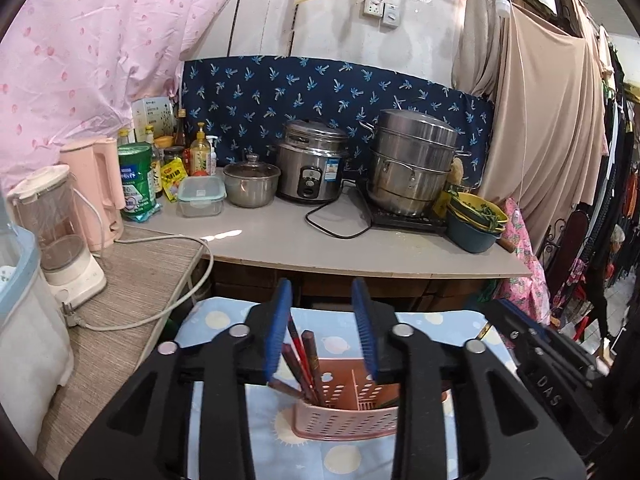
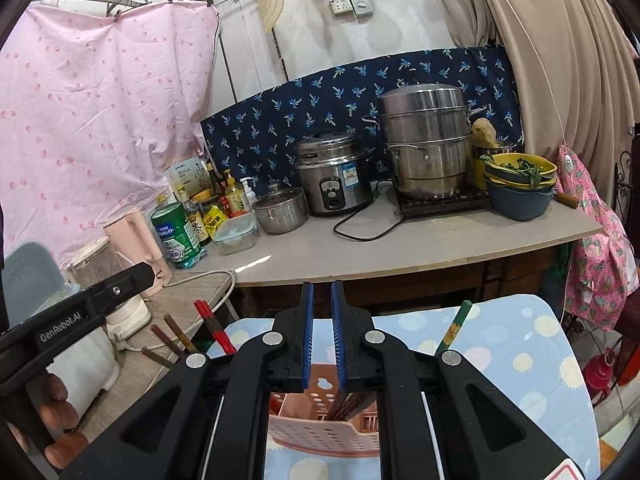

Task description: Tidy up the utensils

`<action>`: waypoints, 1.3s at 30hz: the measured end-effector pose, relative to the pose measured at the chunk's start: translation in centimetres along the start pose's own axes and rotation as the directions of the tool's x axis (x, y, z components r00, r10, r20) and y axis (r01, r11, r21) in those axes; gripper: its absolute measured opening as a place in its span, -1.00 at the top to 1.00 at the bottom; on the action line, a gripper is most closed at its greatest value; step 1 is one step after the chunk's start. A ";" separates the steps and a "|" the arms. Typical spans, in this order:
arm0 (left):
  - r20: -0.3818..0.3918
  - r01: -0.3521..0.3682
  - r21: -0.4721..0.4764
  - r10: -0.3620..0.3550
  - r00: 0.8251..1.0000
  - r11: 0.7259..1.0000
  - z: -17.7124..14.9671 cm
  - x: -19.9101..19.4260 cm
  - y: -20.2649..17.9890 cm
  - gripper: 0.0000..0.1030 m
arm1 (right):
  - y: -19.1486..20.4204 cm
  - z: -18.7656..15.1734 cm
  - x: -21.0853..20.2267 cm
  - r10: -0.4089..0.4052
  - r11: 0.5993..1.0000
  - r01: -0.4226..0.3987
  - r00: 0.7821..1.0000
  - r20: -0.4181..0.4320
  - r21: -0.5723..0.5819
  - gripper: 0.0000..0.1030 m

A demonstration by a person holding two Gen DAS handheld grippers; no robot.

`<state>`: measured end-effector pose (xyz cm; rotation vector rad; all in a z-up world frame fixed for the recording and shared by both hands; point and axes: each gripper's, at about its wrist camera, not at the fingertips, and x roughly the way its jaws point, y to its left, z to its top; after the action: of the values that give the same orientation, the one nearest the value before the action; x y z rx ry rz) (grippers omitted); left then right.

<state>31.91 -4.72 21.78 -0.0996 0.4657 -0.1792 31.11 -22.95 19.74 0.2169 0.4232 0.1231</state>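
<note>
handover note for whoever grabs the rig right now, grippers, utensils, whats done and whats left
Left gripper: open, nothing gripped, chopsticks standing between its pads.
Right gripper: nearly shut, nothing visibly held.
Pink holder sits on the blue cloth, under both grippers.
Done: brown and red chopsticks stand in its left side; a green chopstick sticks up on the right.
Left: no loose utensils in view; check around the cloth.

- The front strip of the desk [image 1: 320, 252] at 12 o'clock is bare; a claw can pass there.
- The black cable [image 1: 340, 224] lies across it.
- At 10 o'clock, the blender [image 1: 60, 236] and kettle [image 1: 100, 188] block the way.
- At 2 o'clock, the stacked bowls [image 1: 476, 220] stand at the edge.
</note>
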 end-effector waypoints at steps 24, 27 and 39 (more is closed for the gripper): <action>-0.064 -0.075 0.102 0.082 0.995 0.992 -7.9 -6.8 -1.1 -0.10 | 2.1 -7.6 -8.8 -0.020 0.999 0.017 0.997 -0.073 -0.034 0.30; -0.086 -0.080 0.121 0.091 0.992 0.989 -9.5 -7.3 -1.3 -0.11 | 2.3 -8.8 -9.6 -0.030 0.999 0.027 0.996 -0.089 -0.037 0.29; -0.162 -0.094 0.130 0.114 0.980 0.987 -14.5 -8.7 -0.9 -0.14 | 2.7 -13.7 -12.2 -0.071 0.997 0.066 0.985 -0.160 -0.034 0.21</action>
<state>17.51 -4.70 12.82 0.0604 0.6266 -0.1131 14.11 -19.86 13.03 0.1649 0.5886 0.0790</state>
